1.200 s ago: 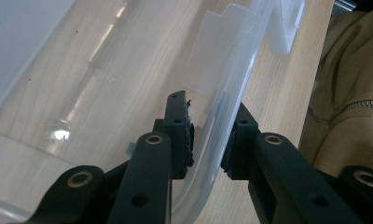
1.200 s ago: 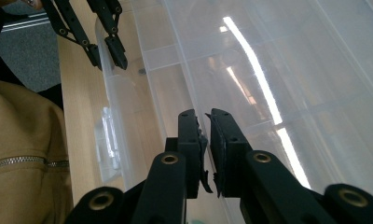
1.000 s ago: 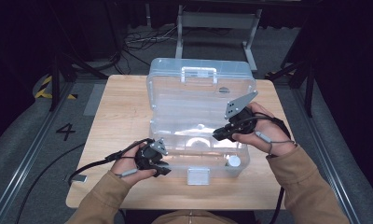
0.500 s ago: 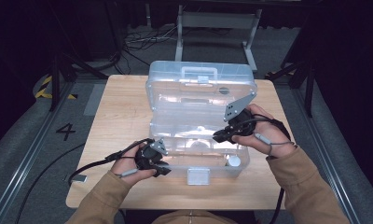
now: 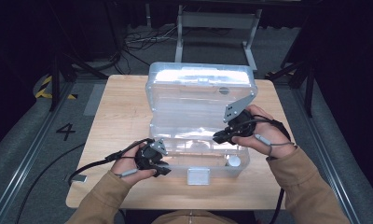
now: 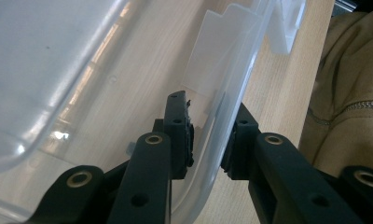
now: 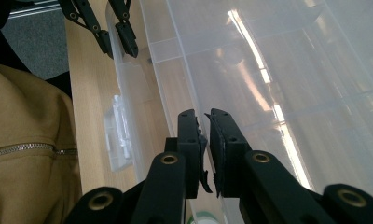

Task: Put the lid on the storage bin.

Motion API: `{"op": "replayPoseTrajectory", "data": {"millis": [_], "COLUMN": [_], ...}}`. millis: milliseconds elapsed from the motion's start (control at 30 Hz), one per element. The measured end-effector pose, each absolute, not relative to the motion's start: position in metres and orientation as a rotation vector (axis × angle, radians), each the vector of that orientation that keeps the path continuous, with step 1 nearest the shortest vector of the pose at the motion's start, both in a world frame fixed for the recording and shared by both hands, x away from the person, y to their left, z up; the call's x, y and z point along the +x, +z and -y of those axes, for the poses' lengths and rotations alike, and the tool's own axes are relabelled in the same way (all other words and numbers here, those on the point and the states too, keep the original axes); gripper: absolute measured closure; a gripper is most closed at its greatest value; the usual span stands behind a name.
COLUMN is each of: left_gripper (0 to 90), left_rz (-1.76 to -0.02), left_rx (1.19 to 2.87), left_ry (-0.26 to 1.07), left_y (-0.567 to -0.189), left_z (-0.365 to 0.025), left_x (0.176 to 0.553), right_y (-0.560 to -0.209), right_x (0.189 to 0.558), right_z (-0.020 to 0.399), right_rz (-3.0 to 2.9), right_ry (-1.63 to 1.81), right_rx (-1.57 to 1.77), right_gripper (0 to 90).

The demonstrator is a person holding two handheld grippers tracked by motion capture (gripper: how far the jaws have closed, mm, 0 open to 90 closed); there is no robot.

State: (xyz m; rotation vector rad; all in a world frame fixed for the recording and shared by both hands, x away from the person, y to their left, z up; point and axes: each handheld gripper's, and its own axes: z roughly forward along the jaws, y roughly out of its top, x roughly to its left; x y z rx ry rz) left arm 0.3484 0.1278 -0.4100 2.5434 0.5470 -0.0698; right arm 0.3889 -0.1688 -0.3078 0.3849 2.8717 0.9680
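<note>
A clear plastic box (image 5: pixel 175 140) stands open on the wooden table (image 5: pixel 119 116), its lid (image 5: pixel 198 91) raised at the back. My left gripper (image 5: pixel 165 168) is at the front left corner; its jaws straddle the box's front rim (image 6: pixel 231 70) and close on it. In the right gripper view the left gripper (image 7: pixel 120 52) sits on that same rim. My right gripper (image 5: pixel 217 137) reaches into the right side of the box. Its jaws (image 7: pixel 204 113) stand almost together on a thin clear inner edge (image 7: pixel 166 60).
A white latch (image 5: pixel 198 176) hangs at the middle of the box's front wall. A small white round thing (image 5: pixel 232 161) lies in the front right corner of the box. A person's tan sleeves come in from the table's near edge. Dark floor, rails and cables surround the table.
</note>
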Motion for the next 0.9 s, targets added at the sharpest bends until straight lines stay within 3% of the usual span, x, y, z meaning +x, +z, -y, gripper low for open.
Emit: {"op": "replayPoseTrajectory", "data": {"millis": [900], "left_gripper": [74.0], "left_rz": [-0.553], "left_rx": [2.508], "left_ry": [-0.067], "left_y": [-0.399], "left_z": [-0.133], "left_x": [0.346], "right_y": [-0.311], "right_x": [0.386], "right_z": [0.169], "right_rz": [-2.873], "right_ry": [0.967], "right_rx": [0.357], "right_gripper": [85.0]}}
